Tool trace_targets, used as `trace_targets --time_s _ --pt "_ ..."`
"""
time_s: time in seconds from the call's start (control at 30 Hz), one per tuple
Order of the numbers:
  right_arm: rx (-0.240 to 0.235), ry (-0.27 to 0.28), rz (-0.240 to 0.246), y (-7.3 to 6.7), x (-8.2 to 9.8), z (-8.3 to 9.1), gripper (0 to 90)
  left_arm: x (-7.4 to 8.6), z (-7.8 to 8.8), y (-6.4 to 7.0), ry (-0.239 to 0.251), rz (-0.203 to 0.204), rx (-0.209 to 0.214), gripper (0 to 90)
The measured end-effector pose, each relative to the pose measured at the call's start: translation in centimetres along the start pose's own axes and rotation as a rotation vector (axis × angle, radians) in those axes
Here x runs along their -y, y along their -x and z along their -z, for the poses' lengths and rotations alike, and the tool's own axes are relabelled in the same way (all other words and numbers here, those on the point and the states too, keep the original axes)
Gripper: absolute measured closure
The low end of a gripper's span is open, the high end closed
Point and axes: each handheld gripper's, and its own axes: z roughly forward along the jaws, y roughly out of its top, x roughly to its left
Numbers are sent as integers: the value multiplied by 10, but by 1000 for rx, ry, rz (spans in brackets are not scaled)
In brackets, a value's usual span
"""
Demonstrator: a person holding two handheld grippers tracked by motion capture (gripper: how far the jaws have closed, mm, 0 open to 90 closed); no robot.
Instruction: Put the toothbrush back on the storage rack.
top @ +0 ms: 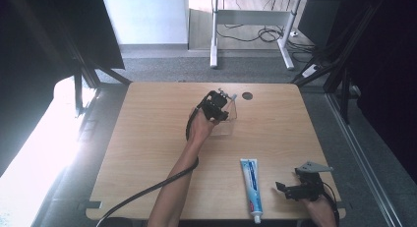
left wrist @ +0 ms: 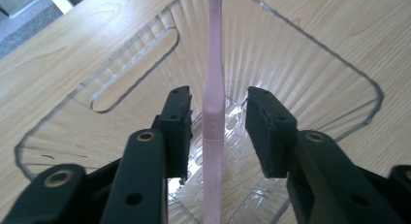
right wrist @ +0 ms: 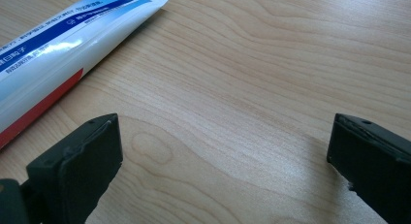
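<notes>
From above, on the pale wood-grain desk (top: 147, 153), the left tongs (top: 222, 105) hang over a clear plastic holder (top: 227, 125) near the far edge, while the right tongs (top: 290, 188) rest near the front right corner, just beside a white and blue toothpaste tube (top: 252, 186) that lies flat with its cap toward the person.

Along the left tongs (left wrist: 218, 124), a slim, matte pink toothbrush handle (left wrist: 214, 88) stands upright inside the ribbed, transparent holder (left wrist: 310, 69), which has a long rounded slot in one wall. The black pads sit on either side of the handle with a gap at each, so the grip is released.

Along the right tongs (right wrist: 225, 146), the blocky black pads stand wide apart over bare wood, grasping nothing; the glossy tube (right wrist: 58, 54), with a red stripe, lies at the upper left.
</notes>
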Motion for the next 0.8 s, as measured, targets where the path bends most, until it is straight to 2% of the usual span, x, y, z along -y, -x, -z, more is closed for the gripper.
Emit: trace_targets --time_s 0.23,0.33,0.6,0.8 --pt "0 6 4 0 0 0 0 -2 8 -1 46 4 26 503" --pt "-1 6 6 0 0 0 0 -3 10 -1 48 11 37 435" --pt "0 5 5 0 0 0 0 -2 21 -5 78 22 109 305" --pt "0 3 6 0 0 0 0 1 29 -6 85 20 120 222"
